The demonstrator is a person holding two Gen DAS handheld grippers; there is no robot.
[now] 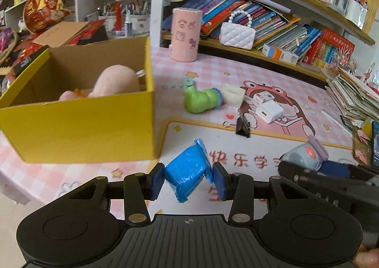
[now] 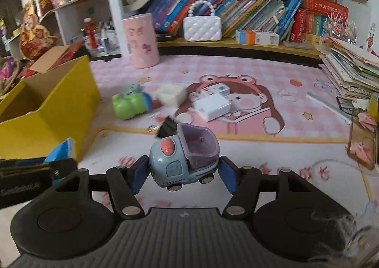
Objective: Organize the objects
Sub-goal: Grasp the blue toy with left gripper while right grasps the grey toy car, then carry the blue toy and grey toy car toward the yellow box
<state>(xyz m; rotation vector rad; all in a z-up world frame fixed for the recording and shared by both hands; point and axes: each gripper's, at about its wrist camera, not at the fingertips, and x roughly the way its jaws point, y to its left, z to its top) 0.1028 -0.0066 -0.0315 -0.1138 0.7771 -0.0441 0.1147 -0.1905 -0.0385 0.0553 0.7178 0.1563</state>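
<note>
My left gripper (image 1: 188, 176) is shut on a blue plastic-wrapped packet (image 1: 187, 166), held above the pink mat just right of the yellow cardboard box (image 1: 78, 126). A pink plush toy (image 1: 113, 81) lies inside the box. My right gripper (image 2: 183, 173) is shut on a small light-blue toy truck (image 2: 184, 159) with a purple tipper, lifted off the mat. The truck (image 1: 305, 155) also shows at the right of the left wrist view. The packet (image 2: 62, 149) and the box (image 2: 59, 111) show at the left of the right wrist view.
On the mat lie a green toy (image 1: 201, 101), a cream block (image 1: 233, 95), white chargers (image 1: 270, 110) and a black binder clip (image 1: 242, 124). A pink cylinder (image 1: 186, 34) stands behind them. Bookshelves and a white purse (image 1: 236, 34) line the back, and stacked papers (image 2: 350, 73) sit at the right.
</note>
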